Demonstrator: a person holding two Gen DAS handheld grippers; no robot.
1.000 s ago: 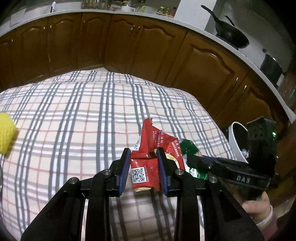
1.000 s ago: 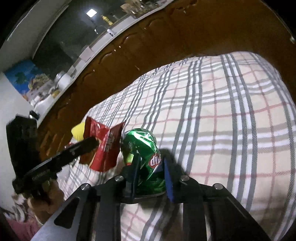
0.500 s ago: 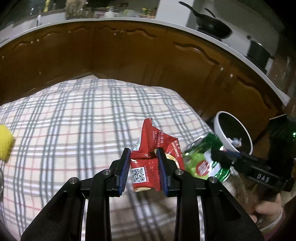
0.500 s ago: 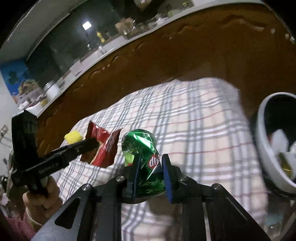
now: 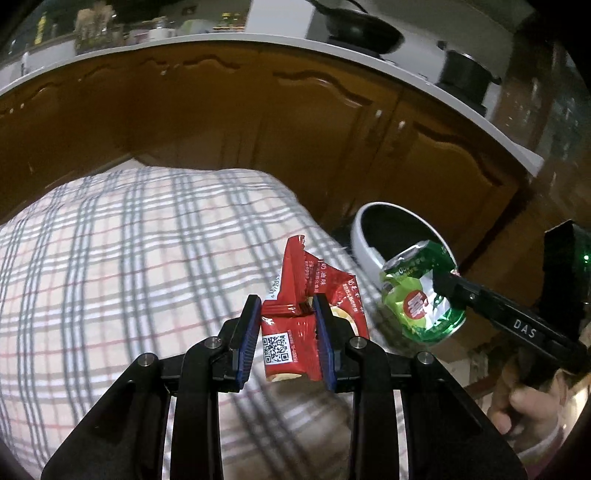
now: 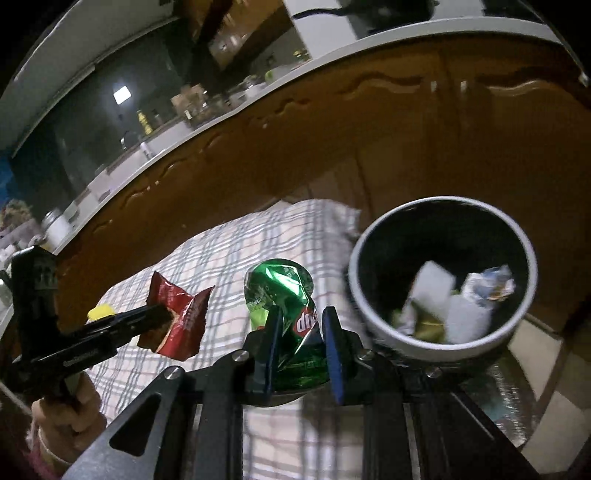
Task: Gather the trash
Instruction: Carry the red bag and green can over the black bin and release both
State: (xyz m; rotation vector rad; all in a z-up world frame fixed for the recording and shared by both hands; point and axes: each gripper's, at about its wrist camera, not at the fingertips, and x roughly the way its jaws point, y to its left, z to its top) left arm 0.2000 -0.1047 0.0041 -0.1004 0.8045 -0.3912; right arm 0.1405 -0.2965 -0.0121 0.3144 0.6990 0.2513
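Plaid tablecloth; brown cabinet doors behind; black wok, pot on white countertop.

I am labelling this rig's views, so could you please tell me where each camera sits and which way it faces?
Left wrist: on the left gripper, looking down along its fingers at the wrapper it clamps, over the plaid table; the right gripper and its hand show at right.
Right wrist: on the right gripper, looking down at the can it clamps, bin just beyond; the left gripper and its hand show at left.
Shared: wrapper, can, bin, table, cabinets.
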